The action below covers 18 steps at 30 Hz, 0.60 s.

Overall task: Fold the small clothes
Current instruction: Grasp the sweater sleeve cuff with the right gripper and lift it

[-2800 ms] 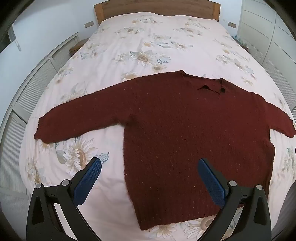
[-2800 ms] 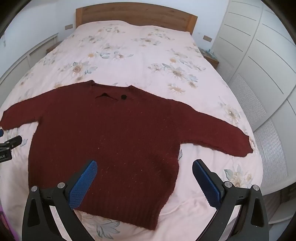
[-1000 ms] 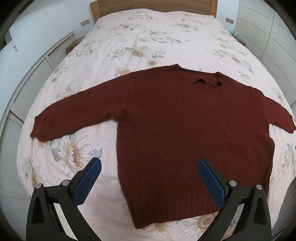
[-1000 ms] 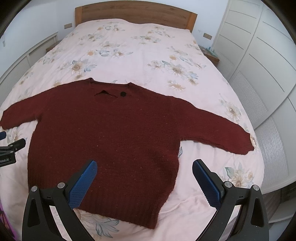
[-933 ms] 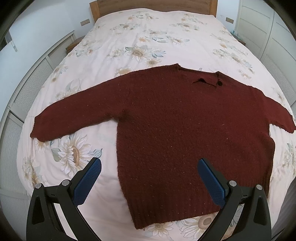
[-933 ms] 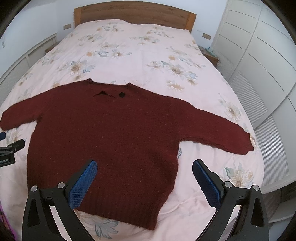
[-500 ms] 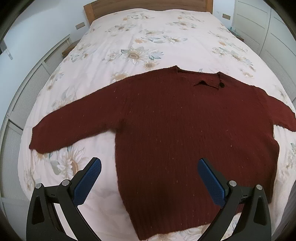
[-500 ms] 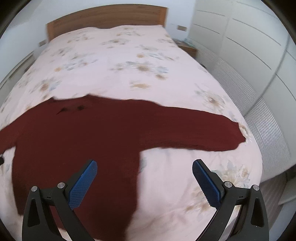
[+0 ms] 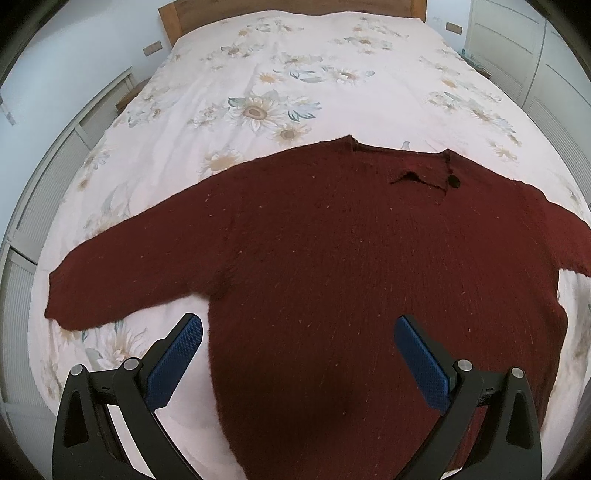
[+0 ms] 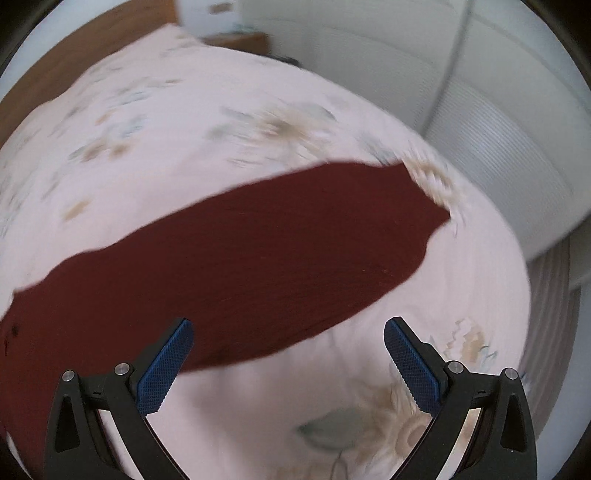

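So there's a dark red knitted sweater [image 9: 332, 258] laid flat, front up, across the pale pink bedspread with a daisy print [image 9: 295, 74], taking up the whole middle and lower part of the left wrist view. Both sleeves are stretched out sideways: one sleeve [image 9: 122, 280] runs to the left edge of the frame, and the other goes off the right edge. The neckline with a small dark button [image 9: 453, 181] sits upper right of centre. The left gripper [image 9: 297, 354] is at the bottom of that frame with its blue-padded tongs spread wide, holding nothing, hovering over the sweater's lower body. A wooden headboard [image 9: 295, 7] is at the very top. The right wrist view is pretty blurry, but you can make out the sweater's other long sleeve [image 10: 277, 258] running diagonally from lower left to the cuff at upper right. The right gripper [image 10: 288, 354] is also spread wide and empty, sitting over the sleeve's lower edge and the bare bedspread. White cabinet doors [image 10: 480, 92] are in the upper right.
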Each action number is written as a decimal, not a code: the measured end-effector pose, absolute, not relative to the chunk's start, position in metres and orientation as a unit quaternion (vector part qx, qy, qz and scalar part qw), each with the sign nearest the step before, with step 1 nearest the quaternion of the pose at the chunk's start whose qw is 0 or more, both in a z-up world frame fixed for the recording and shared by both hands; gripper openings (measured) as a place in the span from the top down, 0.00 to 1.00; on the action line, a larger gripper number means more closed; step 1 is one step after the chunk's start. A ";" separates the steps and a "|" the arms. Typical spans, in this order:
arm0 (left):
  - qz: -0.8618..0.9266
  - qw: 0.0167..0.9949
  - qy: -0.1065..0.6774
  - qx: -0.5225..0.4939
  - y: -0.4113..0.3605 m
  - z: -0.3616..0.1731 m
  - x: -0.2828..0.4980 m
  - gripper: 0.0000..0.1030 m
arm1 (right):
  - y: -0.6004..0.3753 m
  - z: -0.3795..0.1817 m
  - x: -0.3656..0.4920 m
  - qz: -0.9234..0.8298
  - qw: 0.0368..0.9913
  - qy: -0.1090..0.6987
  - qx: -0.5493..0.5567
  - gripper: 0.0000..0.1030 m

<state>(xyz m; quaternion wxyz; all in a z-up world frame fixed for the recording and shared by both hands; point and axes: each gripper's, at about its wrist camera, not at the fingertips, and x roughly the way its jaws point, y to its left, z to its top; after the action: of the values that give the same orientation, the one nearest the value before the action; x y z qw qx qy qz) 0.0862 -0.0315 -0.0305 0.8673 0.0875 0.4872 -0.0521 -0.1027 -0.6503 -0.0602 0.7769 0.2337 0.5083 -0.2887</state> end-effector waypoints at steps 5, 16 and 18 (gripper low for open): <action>-0.054 0.868 0.488 0.076 -0.032 -0.037 0.094 0.01 | -0.690 -0.103 -0.108 -0.309 0.743 0.503 0.315 0.01; -0.051 0.853 0.514 0.073 -0.023 -0.063 0.103 0.01 | -0.711 -0.129 -0.100 -0.326 0.719 0.514 0.336 0.17; -0.049 0.851 0.517 0.072 -0.021 -0.068 0.103 0.01 | -0.709 -0.124 -0.094 -0.321 0.724 0.515 0.328 0.48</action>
<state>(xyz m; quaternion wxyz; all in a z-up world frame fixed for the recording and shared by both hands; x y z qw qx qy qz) 0.1027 -0.0212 -0.0677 0.8512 0.0724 0.5174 -0.0493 -0.0943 -0.7088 -0.1238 0.7241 0.3278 0.5152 -0.3207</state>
